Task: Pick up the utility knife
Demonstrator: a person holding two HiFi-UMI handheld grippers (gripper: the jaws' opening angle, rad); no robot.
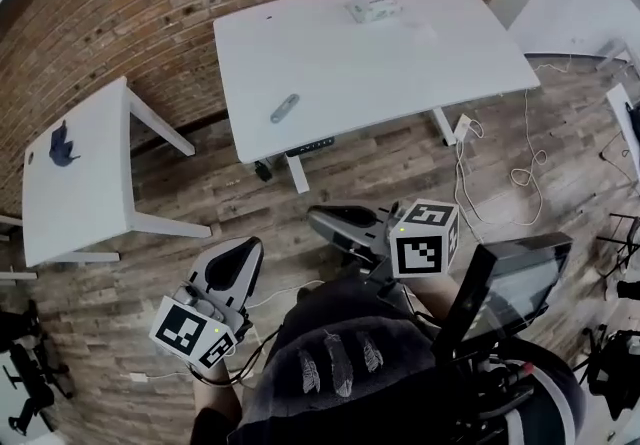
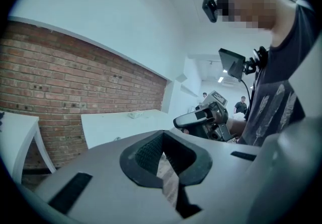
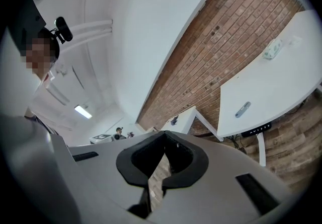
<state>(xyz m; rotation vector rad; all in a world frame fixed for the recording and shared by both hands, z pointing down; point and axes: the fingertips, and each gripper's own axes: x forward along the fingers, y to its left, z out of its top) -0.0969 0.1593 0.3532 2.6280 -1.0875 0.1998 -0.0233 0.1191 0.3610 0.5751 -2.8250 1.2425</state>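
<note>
Left gripper (image 1: 243, 251) and right gripper (image 1: 318, 219) are hovering in head view, well apart from the utility knife (image 1: 284, 108) lying on the white desk (image 1: 400, 53). Left gripper view is showing jaws together, empty; right gripper view likewise.

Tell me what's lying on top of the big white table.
A grey utility knife near the front edge, a small white pack near the back. The tabletop is in full view.

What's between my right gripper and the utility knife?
From the right gripper, the head view shows wooden floor, then the white table's leg and front edge, then bare tabletop up to the utility knife.
</note>
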